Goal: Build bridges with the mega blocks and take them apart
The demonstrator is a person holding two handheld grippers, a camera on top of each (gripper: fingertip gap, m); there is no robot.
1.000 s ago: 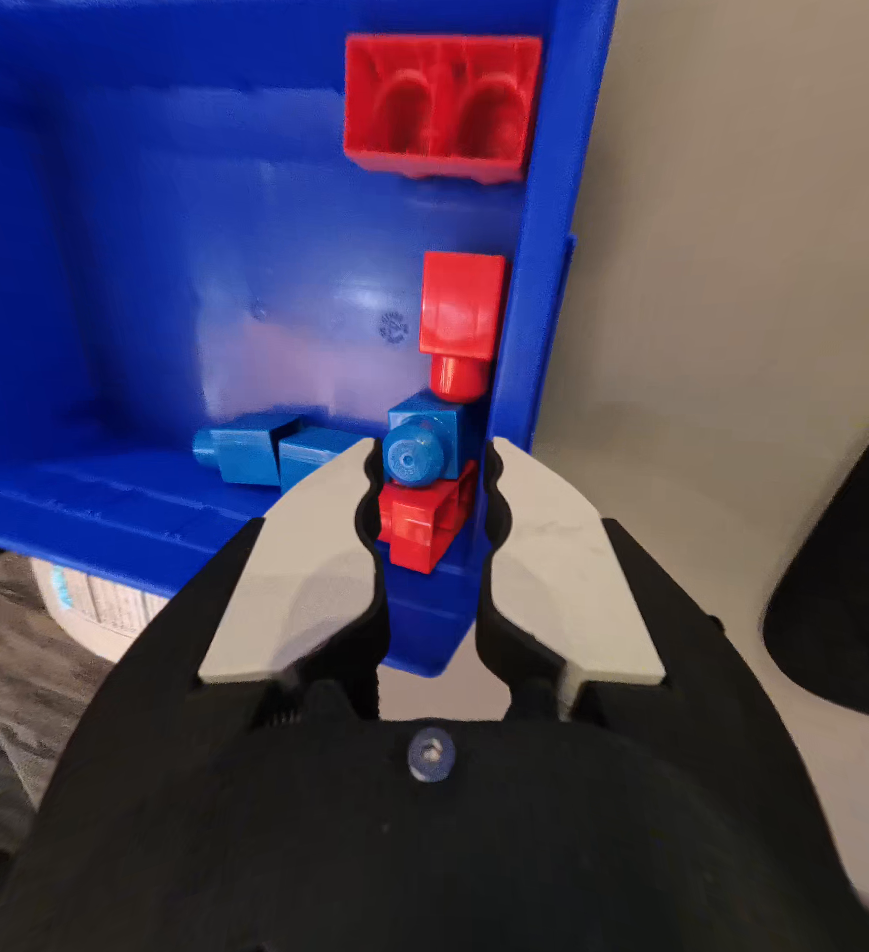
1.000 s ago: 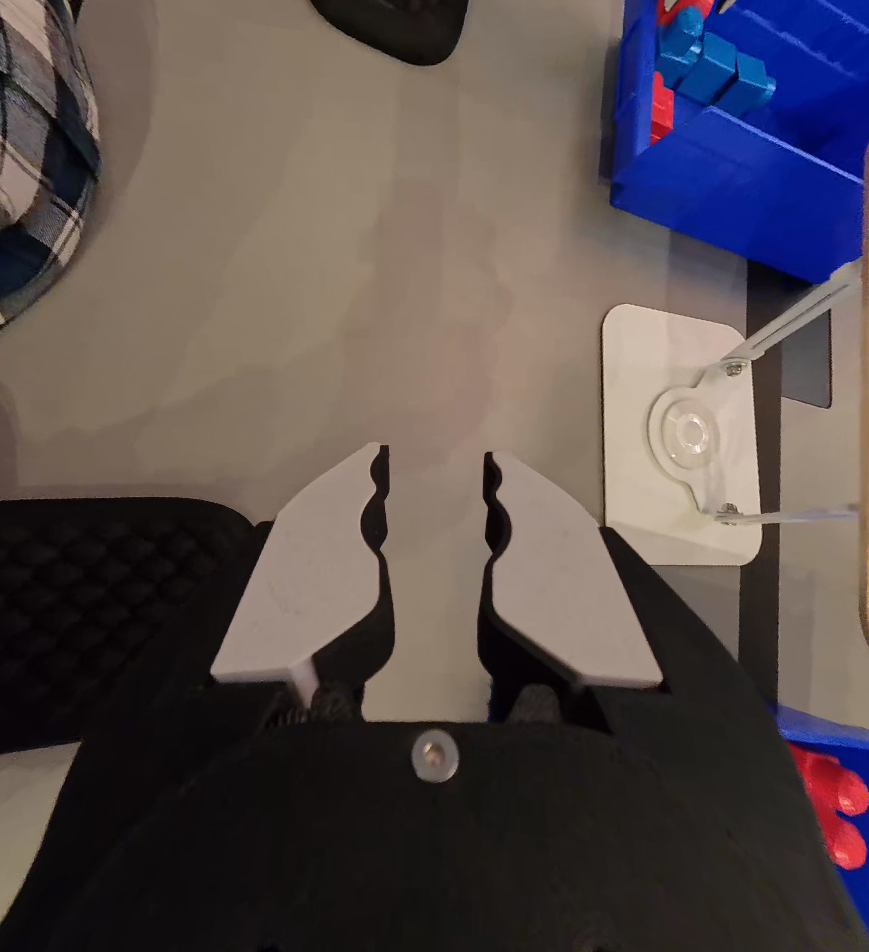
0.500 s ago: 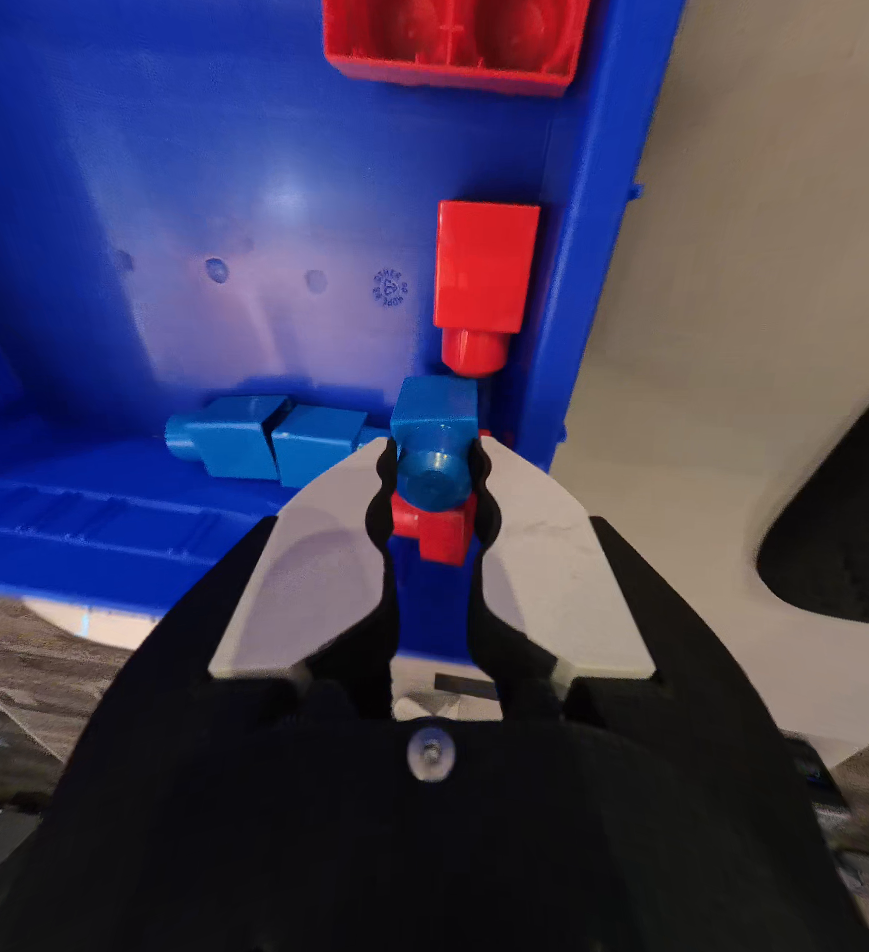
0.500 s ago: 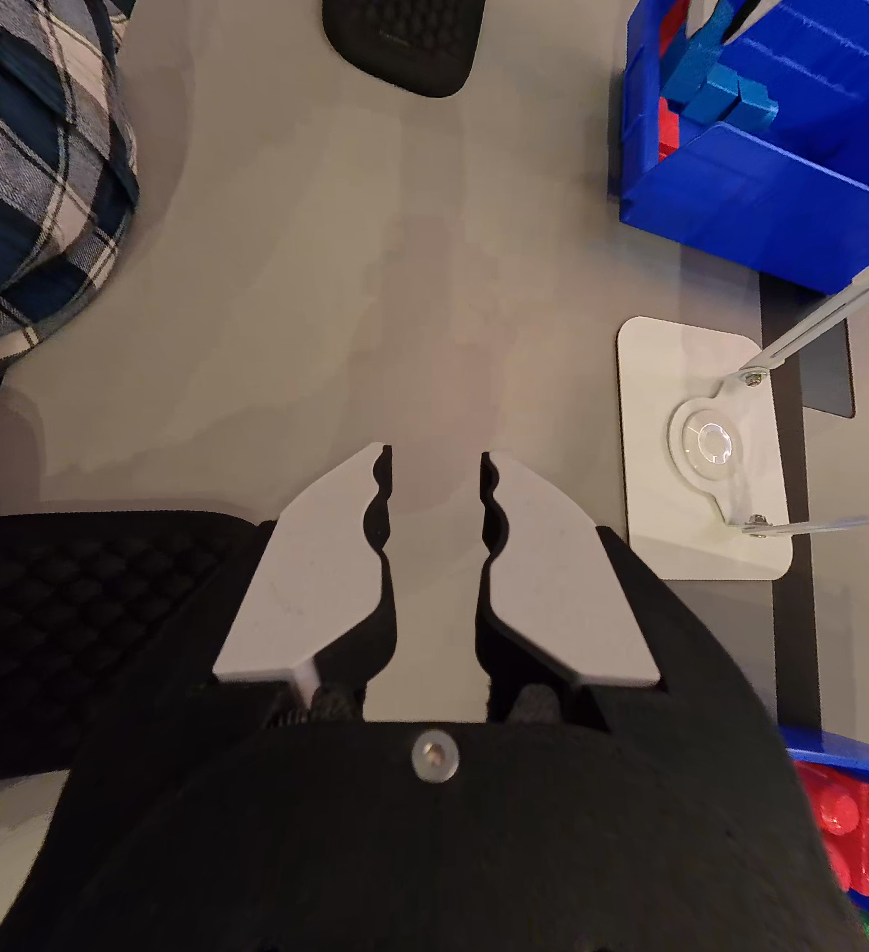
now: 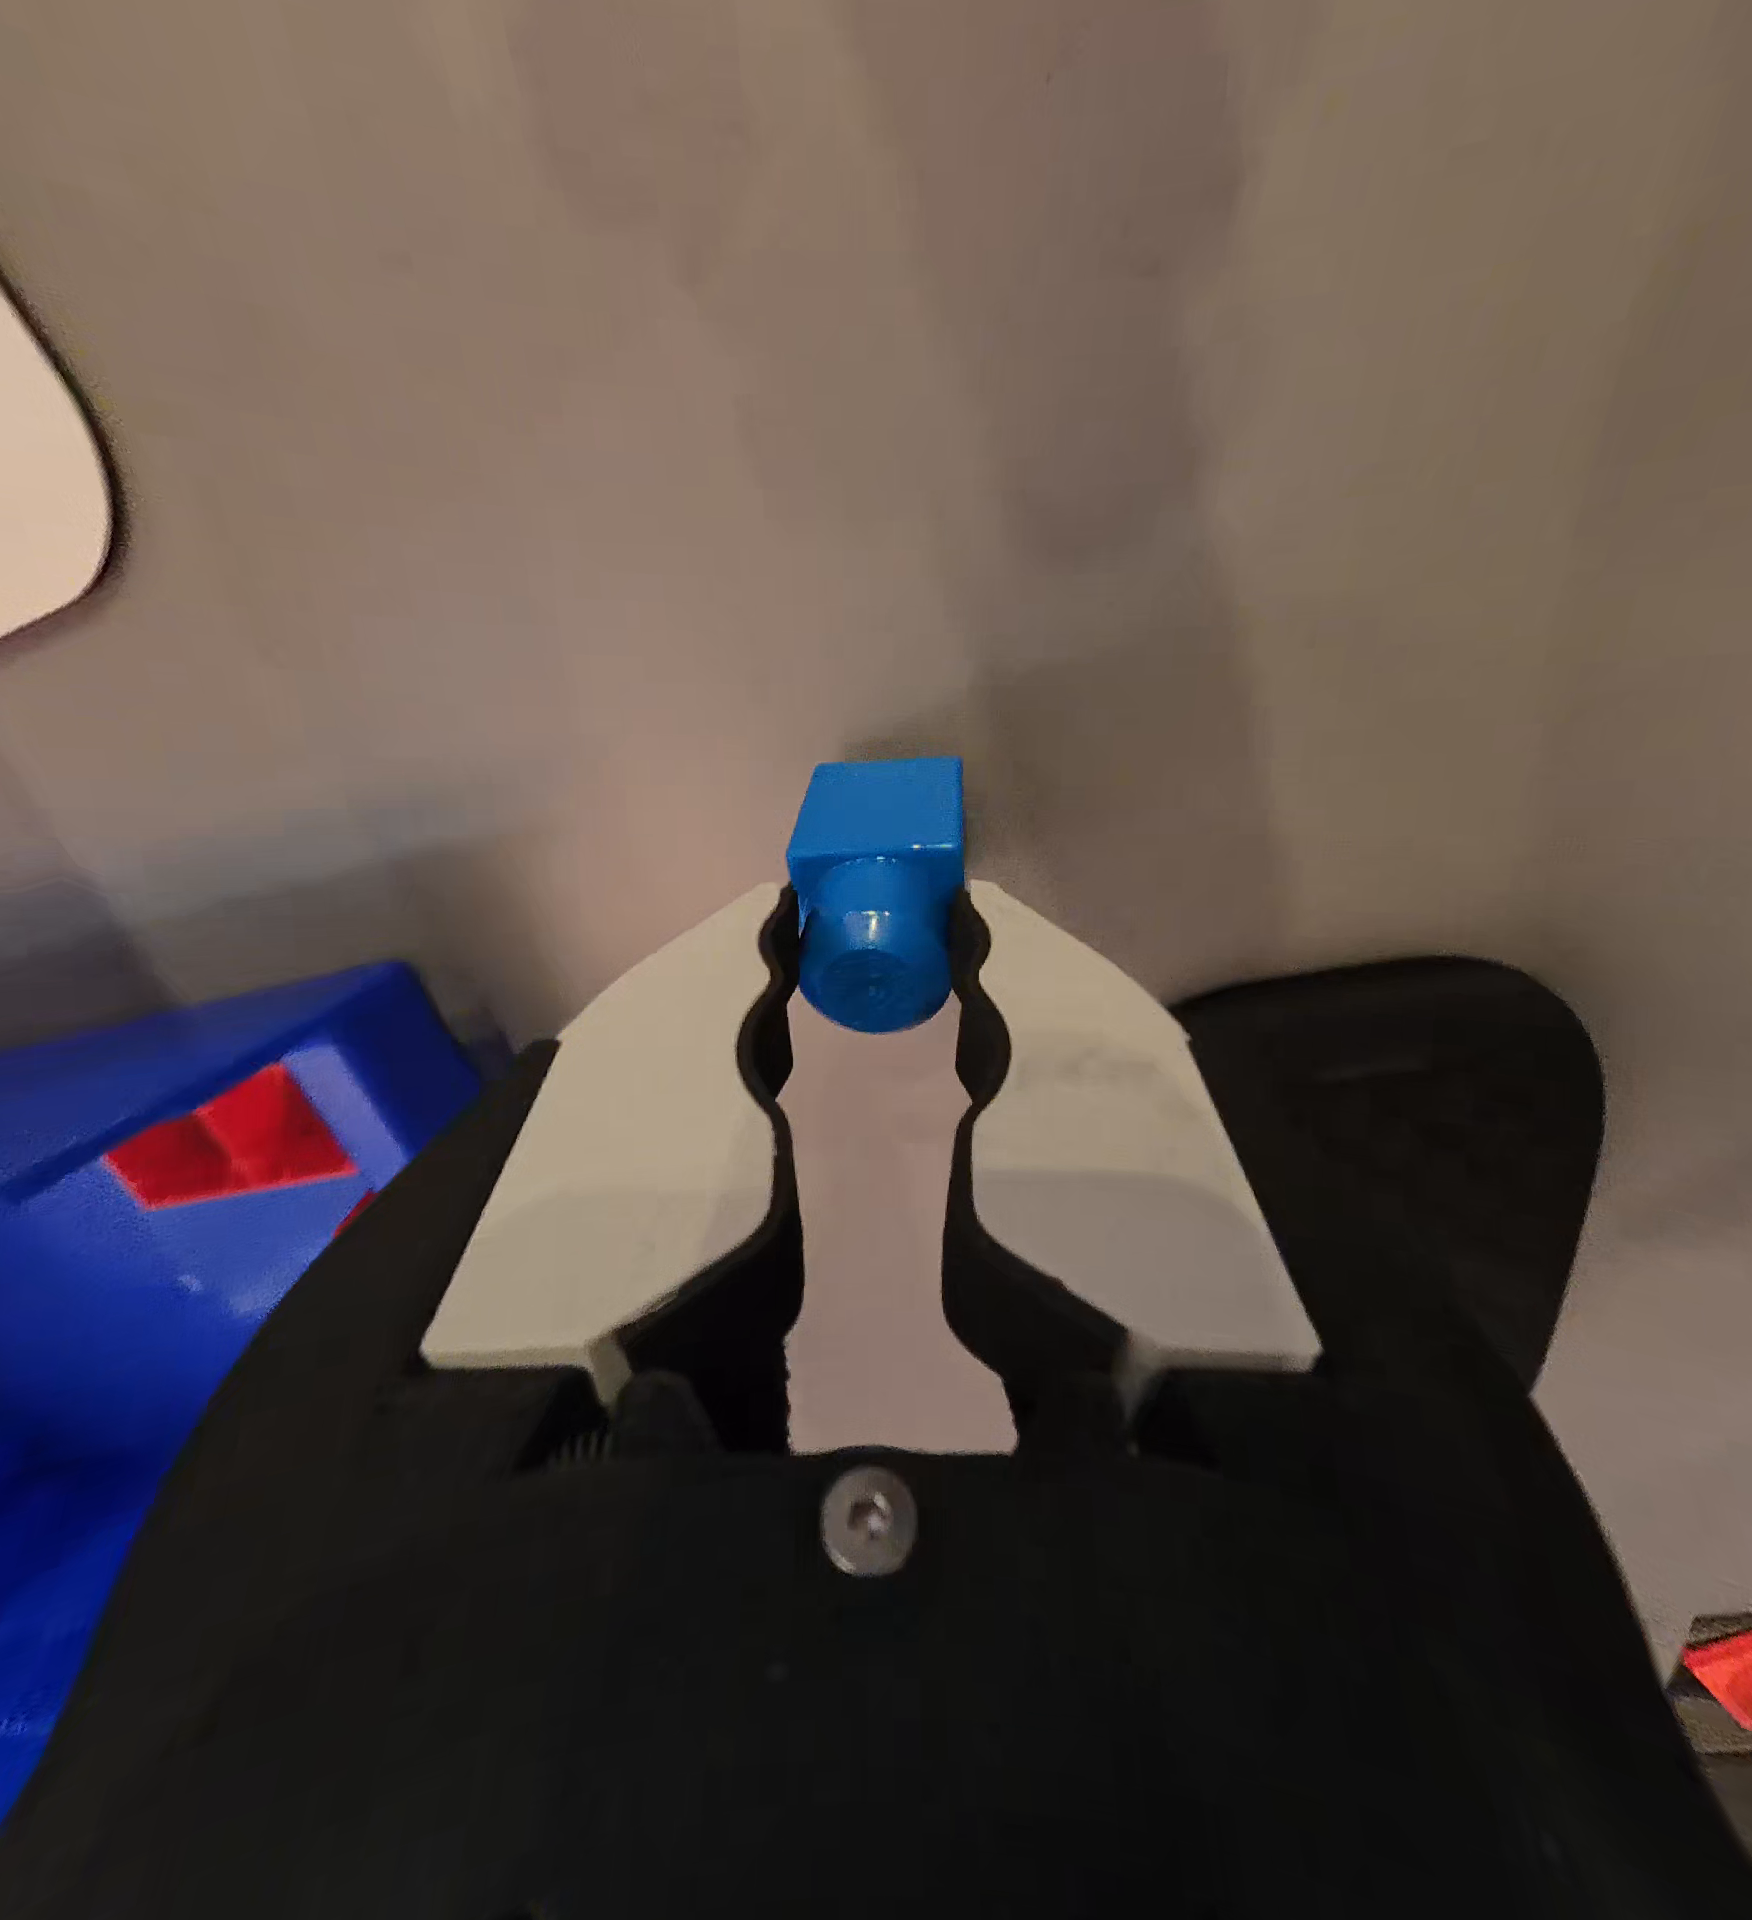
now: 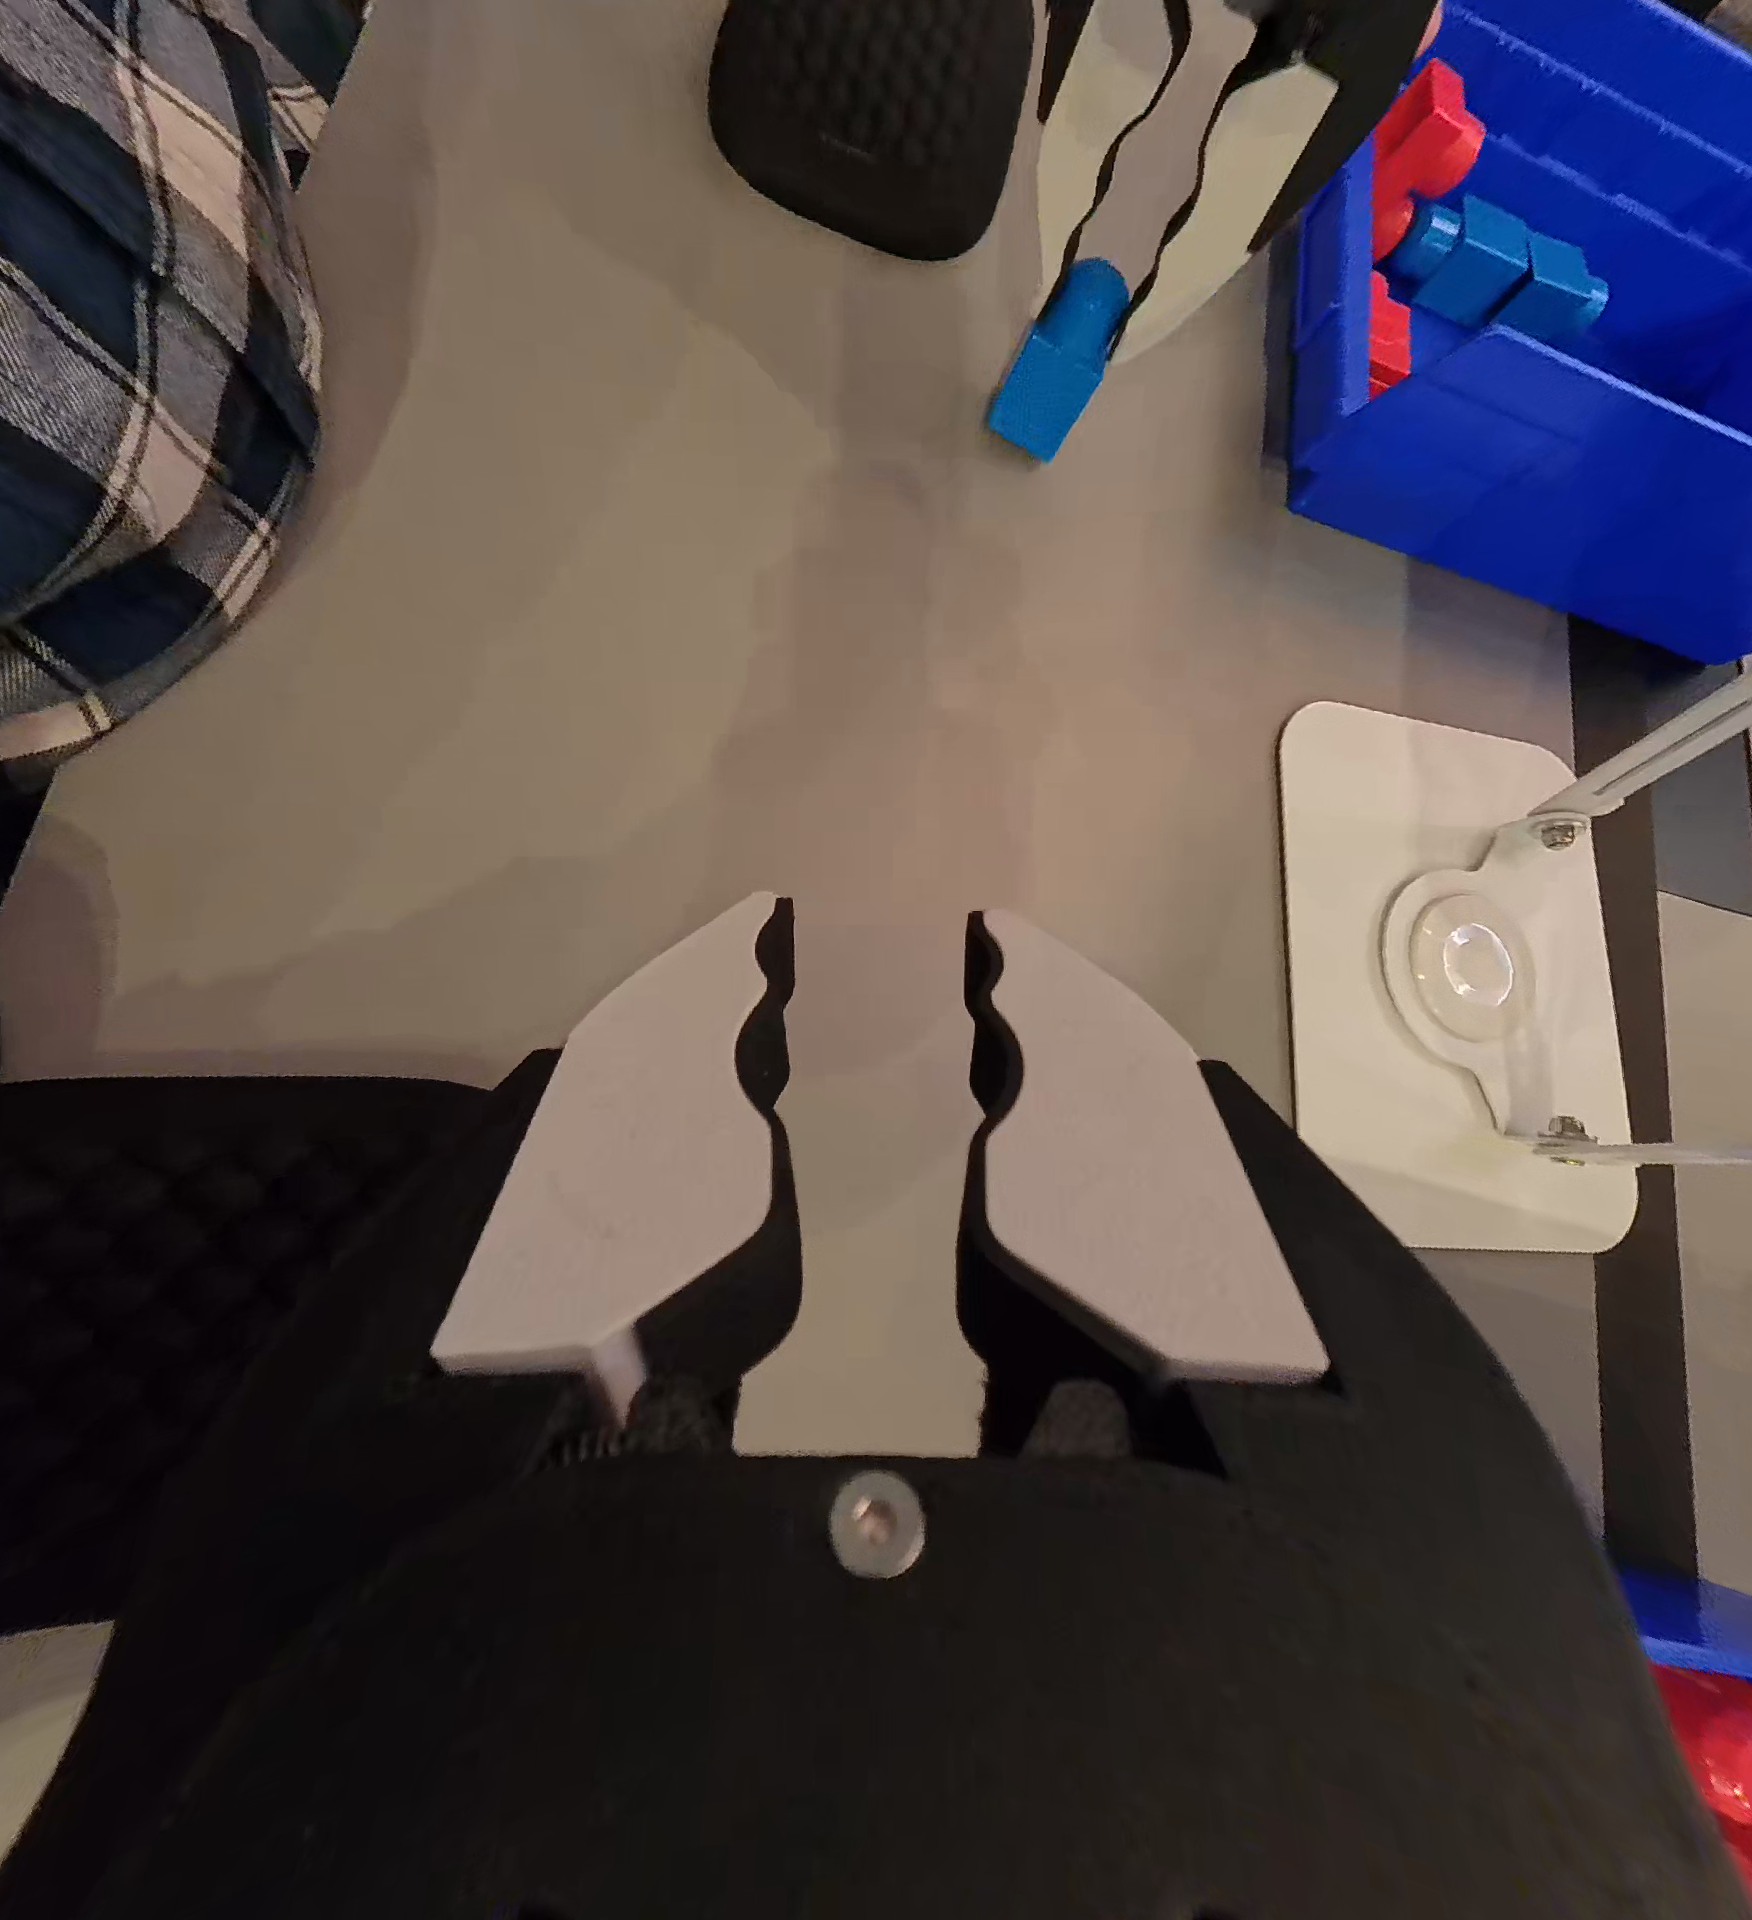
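My left gripper [image 5: 874, 966] is shut on a small blue block [image 5: 877, 894], its pads pressed on the block's round stud, and it holds the block over the grey table [image 5: 851, 416]. The right wrist view shows the same gripper [image 6: 1111, 301] at the far side with the blue block [image 6: 1048, 374] pointing down toward the table. My right gripper [image 6: 877, 925] is open and empty above the table's near side. The blue bin [image 6: 1578, 457] at the far right holds more blue blocks [image 6: 1495, 260] and red blocks [image 6: 1433, 125].
The blue bin [image 5: 124, 1299] lies at lower left of the left wrist view with a red block [image 5: 228, 1148] inside. A black pad [image 6: 861, 114] lies at the far edge, another [image 6: 124, 1299] at near left. A white plate with a clear stand [image 6: 1454, 987] sits right. A plaid sleeve [image 6: 72, 364] is at left. The gap from one gripper's tips to the other's is roughly 30 cm.
My left gripper closed on the blue block's stud inside the bin, lifted it out and carried it over the table. My right gripper stayed open with only a slight shift of view.
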